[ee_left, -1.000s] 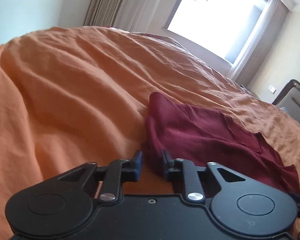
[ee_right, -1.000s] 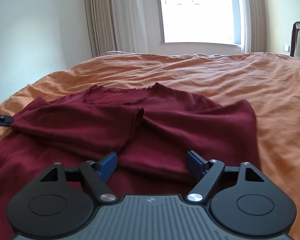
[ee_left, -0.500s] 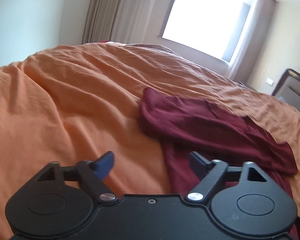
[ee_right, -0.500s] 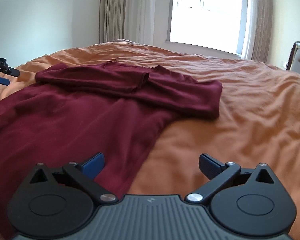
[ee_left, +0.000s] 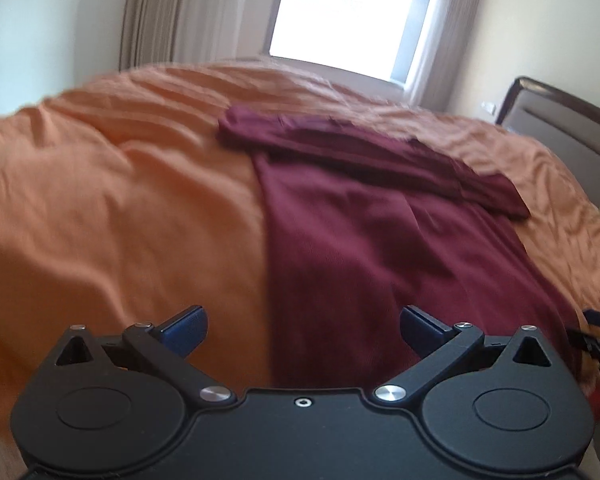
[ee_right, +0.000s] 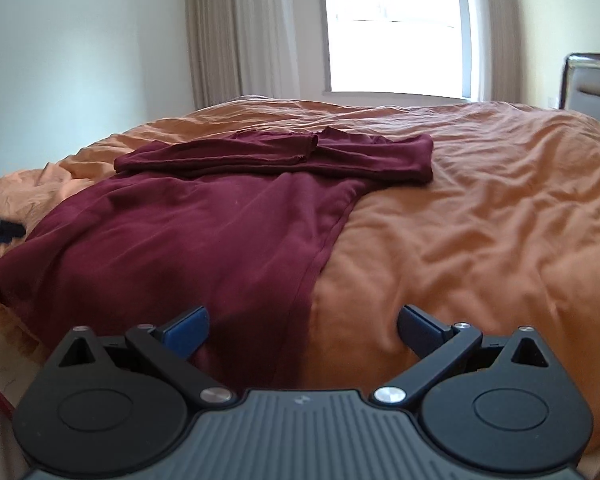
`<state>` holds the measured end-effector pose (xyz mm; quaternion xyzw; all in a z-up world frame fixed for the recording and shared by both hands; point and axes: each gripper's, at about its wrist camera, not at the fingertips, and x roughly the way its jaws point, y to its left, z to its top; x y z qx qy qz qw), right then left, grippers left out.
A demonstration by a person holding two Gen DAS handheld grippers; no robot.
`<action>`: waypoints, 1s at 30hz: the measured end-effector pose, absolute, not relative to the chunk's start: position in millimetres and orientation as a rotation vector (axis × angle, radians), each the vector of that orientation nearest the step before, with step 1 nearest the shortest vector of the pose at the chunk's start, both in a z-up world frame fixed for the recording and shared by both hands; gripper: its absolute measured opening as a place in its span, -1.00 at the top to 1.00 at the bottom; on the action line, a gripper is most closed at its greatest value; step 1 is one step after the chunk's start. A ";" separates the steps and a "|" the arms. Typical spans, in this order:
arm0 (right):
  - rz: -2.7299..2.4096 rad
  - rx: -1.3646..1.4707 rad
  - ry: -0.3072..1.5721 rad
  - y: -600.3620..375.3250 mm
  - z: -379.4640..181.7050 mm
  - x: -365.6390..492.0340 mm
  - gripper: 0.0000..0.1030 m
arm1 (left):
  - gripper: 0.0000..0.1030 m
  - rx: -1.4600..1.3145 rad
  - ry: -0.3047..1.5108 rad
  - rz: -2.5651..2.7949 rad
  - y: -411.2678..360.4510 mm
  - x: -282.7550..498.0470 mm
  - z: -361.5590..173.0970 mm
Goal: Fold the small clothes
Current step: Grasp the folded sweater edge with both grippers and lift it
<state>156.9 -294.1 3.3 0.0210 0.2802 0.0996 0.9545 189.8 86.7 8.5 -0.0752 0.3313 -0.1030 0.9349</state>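
Maroon top (ee_right: 188,240): laid on orange bedspread (ee_right: 480,216), sleeves folded across upper centre. Left gripper (ee_left: 303,326), right gripper (ee_right: 302,326): jaws spread, nothing held.

Legible text, labels, brands, numbers, signs: none found in either view.

Only candidate: a small pale embossed mark at the top centre of the ribbed grey housing of the right tool (ee_right: 302,326), too small to read as a letter or logo.

The black housing of the left tool (ee_left: 303,326) carries only a screw at the same spot, no marking.
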 end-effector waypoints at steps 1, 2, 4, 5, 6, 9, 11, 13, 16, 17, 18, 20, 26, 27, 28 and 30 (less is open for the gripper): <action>0.203 0.060 0.572 -294.1 2.2 152.8 -1.00 | -0.99 -0.165 0.695 -0.215 86.1 185.9 4.0; 0.203 0.075 0.573 -294.2 1.0 148.8 -1.00 | -0.98 -0.180 0.710 -0.219 86.2 182.8 -0.1; 0.203 0.111 0.569 -295.5 -0.7 139.1 -0.98 | -0.98 -0.207 0.721 -0.219 87.4 177.2 -6.7; 0.208 0.128 0.569 -296.0 -1.5 134.9 -0.93 | -0.98 -0.214 0.721 -0.217 88.2 174.8 -9.1; 0.211 0.137 0.568 -296.5 -2.3 131.1 -0.87 | -0.98 -0.217 0.722 -0.217 89.7 172.9 -10.6; 0.218 0.160 0.562 -297.4 -3.3 119.8 -0.73 | -0.98 -0.231 0.730 -0.215 91.1 170.1 -11.1; 0.222 0.202 0.555 -300.2 -2.5 116.1 -0.56 | -0.98 -0.259 0.735 -0.212 93.8 172.5 -10.7; 0.239 0.256 0.577 -300.4 -3.6 117.0 -0.43 | -0.92 -0.303 0.749 -0.203 97.8 176.2 -11.3; 0.259 0.255 0.582 -293.3 -5.4 116.4 -0.23 | -0.77 -0.340 0.774 -0.177 100.1 180.2 -10.9; 0.256 0.238 0.581 -289.3 -5.2 116.3 0.03 | -0.72 -0.342 0.785 -0.176 100.0 181.1 -10.7; 0.253 0.225 0.582 -286.7 -4.6 116.1 0.34 | -0.54 -0.333 0.796 -0.172 98.3 181.7 -10.5; 0.251 0.202 0.577 -283.8 -1.9 115.3 0.55 | -0.16 -0.298 0.805 -0.176 94.4 180.8 -8.6; 0.246 0.168 0.522 -290.5 15.2 104.8 0.87 | 0.92 -0.261 0.777 -0.212 85.7 171.2 9.5; 0.244 0.157 0.513 -292.9 20.1 103.3 0.88 | 0.93 -0.253 0.762 -0.211 85.2 167.6 14.2; 0.237 0.150 0.498 -296.2 25.9 100.7 0.89 | 0.93 -0.235 0.745 -0.209 84.4 162.0 19.5; 0.215 0.142 0.470 -304.0 38.1 93.3 0.90 | 0.94 -0.181 0.714 -0.194 84.2 149.7 31.6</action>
